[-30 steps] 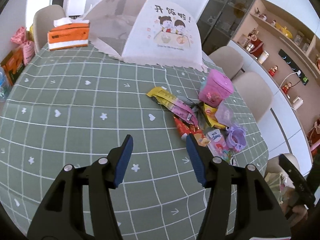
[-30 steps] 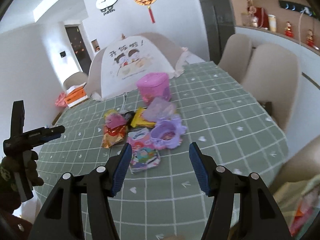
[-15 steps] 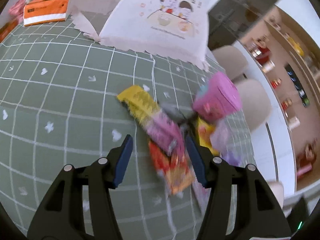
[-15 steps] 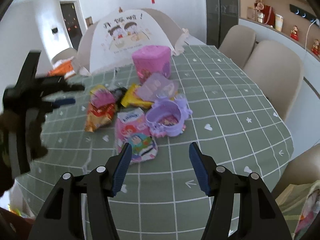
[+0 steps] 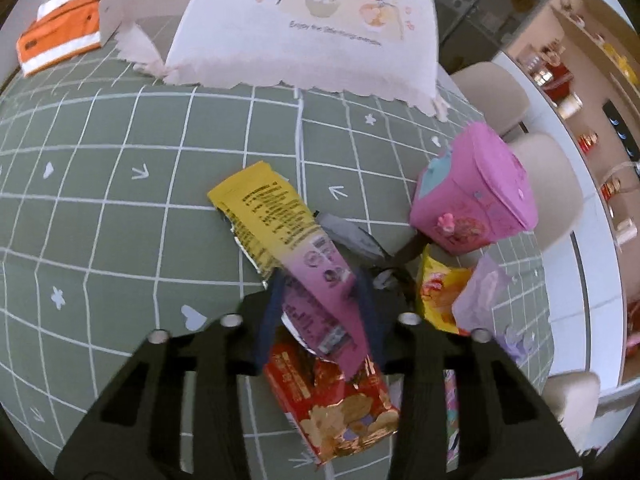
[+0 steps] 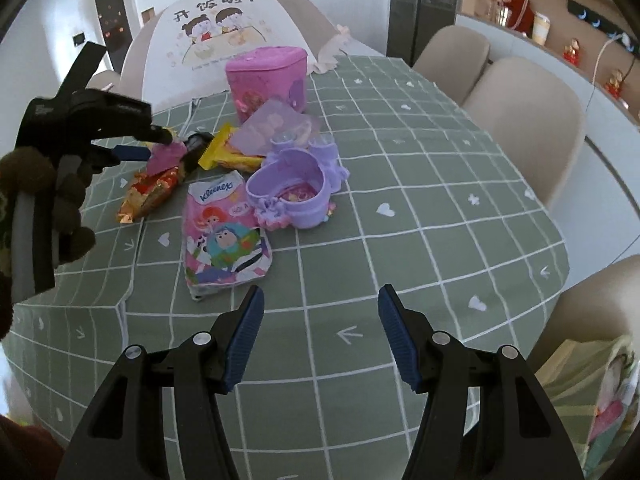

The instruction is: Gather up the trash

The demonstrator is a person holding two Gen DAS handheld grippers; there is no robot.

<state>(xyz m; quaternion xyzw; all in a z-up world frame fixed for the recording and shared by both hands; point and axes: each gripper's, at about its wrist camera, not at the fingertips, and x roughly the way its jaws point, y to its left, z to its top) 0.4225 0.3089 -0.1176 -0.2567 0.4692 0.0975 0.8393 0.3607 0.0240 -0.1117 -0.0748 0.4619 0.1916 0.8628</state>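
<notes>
The left gripper (image 5: 318,312) has just been closing on the yellow-and-purple wrapper (image 5: 288,248) – pads against its purple end, long axis running toward eleven o'clock. The right gripper (image 6: 320,336) hangs open, the tissue pack (image 6: 224,236) at ten o'clock.

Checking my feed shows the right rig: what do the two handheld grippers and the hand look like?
Both the left gripper and right gripper have black plastic scissor-style arms with cut-out slots, silver pivot bolts and ribbed blue finger pads. The hand wears a dark olive knitted glove.
</notes>
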